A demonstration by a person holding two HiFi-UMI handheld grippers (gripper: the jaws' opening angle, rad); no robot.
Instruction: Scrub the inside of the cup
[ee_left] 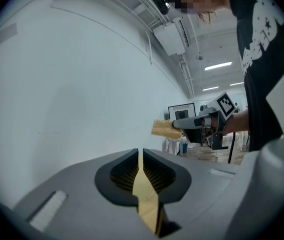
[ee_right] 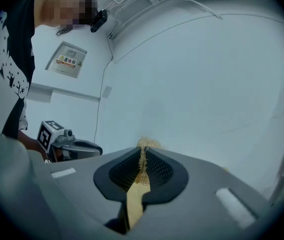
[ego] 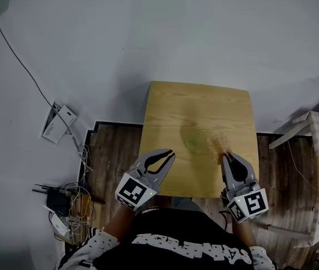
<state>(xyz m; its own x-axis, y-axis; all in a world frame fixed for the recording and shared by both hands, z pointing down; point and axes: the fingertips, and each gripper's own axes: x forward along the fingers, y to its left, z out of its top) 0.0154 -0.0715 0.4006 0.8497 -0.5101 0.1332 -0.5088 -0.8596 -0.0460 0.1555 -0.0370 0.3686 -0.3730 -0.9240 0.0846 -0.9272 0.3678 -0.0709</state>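
The person is holding the left gripper (ego: 166, 155) in the lower middle of the head view, pointing it up and a little to the right, and its jaws are pressing together with nothing between them. The right gripper (ego: 227, 157) is sitting at the lower right, pointing up the frame, and its jaws are clamping a yellowish fibrous scrubber (ee_right: 144, 145).

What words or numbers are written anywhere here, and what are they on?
Nothing reads clearly.
Wall sign: red print, too small to read.
Shirt: white letters, cut off, unreadable.
Paper: print too small.
Framed poster: too blurred.
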